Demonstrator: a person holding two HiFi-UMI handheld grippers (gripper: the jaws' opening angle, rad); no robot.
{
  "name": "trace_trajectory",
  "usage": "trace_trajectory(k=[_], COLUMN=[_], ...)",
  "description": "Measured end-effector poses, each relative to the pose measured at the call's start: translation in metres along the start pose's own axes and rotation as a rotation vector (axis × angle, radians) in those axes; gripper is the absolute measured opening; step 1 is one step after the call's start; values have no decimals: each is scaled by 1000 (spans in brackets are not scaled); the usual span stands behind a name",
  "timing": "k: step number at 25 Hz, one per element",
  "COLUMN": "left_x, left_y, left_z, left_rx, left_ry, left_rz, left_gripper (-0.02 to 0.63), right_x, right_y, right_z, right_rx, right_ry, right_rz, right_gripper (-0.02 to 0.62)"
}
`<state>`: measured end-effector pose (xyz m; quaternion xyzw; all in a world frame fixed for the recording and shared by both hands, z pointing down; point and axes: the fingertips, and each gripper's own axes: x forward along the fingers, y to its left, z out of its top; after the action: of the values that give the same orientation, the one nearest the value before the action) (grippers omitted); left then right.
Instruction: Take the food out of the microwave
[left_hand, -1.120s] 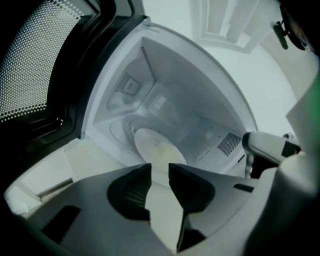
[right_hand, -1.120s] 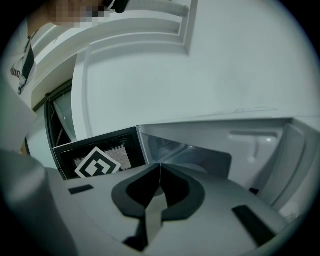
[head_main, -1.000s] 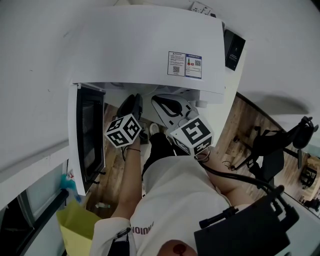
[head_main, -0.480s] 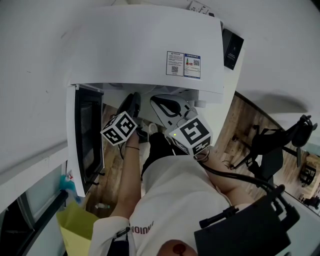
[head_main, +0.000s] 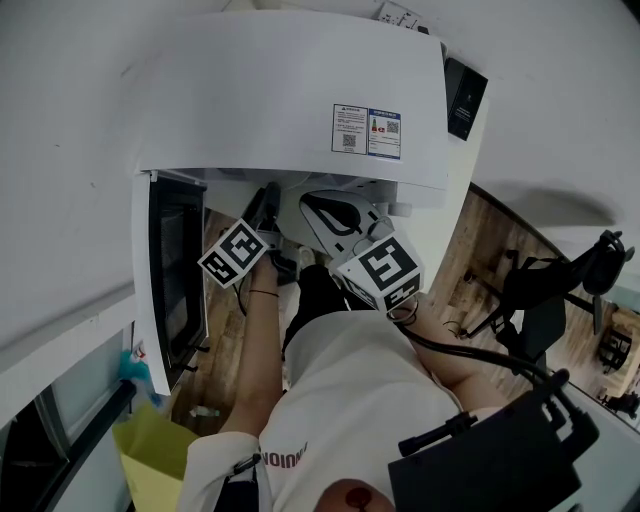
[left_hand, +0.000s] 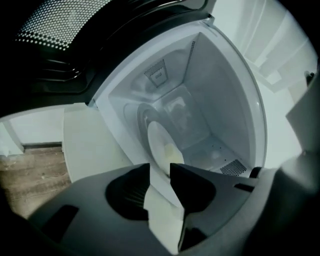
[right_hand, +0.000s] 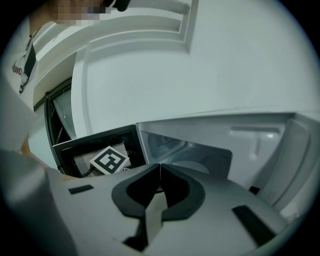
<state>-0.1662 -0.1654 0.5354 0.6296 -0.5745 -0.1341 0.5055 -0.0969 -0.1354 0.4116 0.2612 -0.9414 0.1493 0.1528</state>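
**Microwave (head_main: 290, 90), seen from above.** Its dark-glassed door (head_main: 175, 270) is swung fully out to our left, so the mouth of the cavity (left_hand: 215, 85) stands unobstructed.

We hold the left gripper (left_hand: 160, 169) at that mouth, rolled to one side. Its jaws stand a narrow gap apart and are opening.

Inside, a white plate (left_hand: 157, 142) lies on the turntable (left_hand: 142, 115) and carries a pale yellow piece of food (left_hand: 172, 151). The plate's near rim runs down behind the jaw tips. We cannot tell whether it enters the gap or touches either jaw. There is free space between the plate and the cavity's side walls and ceiling.

The right gripper (right_hand: 159, 167) hangs just outside the cavity's front edge, to the right of the left one, with its jaws pressed together on nothing. Below both grippers, past the door's lower edge, we see the wooden floor (head_main: 225, 350).
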Motion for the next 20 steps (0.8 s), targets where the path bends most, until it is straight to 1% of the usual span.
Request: trace_trajectory(k=[20], left_x=[11], left_y=[0], left_z=[0], left_rx=[-112], left_ry=[-1], left_rz=[-39], left_gripper=[120], right_x=[0], right_y=[-6], right_z=[-3], right_rx=[11], right_ry=[8], right_rz=[-13], right_gripper=[21])
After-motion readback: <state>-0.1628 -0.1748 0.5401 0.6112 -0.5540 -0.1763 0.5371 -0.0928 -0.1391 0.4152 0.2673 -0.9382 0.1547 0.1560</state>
